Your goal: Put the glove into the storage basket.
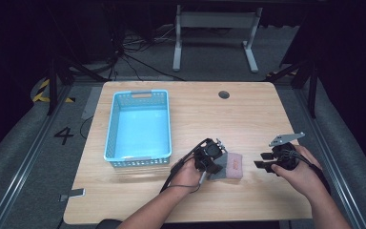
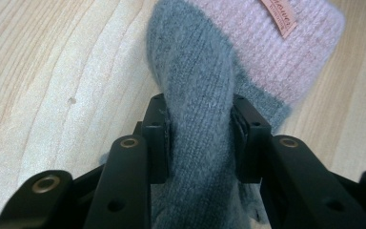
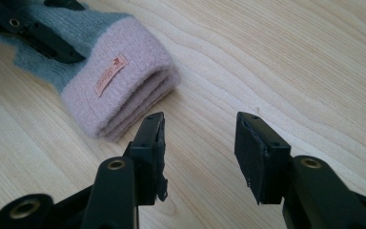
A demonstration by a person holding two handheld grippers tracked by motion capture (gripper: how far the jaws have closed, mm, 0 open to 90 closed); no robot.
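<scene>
Left tongs (image 2: 200,138): we are pinching the grey part of the sock (image 2: 205,95), right of the basket (image 1: 138,126).
Right tongs (image 3: 200,152): we are holding them open, empty, beside the sock.
Progress: sock gripped; lifting and dropping into the basket probably remaining.

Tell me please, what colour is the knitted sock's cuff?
Pale pink knitted cuff, clearest in the right gripper view.

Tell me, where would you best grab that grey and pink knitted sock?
Probably by the raised grey fold of the sock, coming from above: it stands up off the table, narrow enough to sit between two jaws. The left gripper pinches exactly there. The thick pink cuff lies flat and looks too bulky.
</scene>
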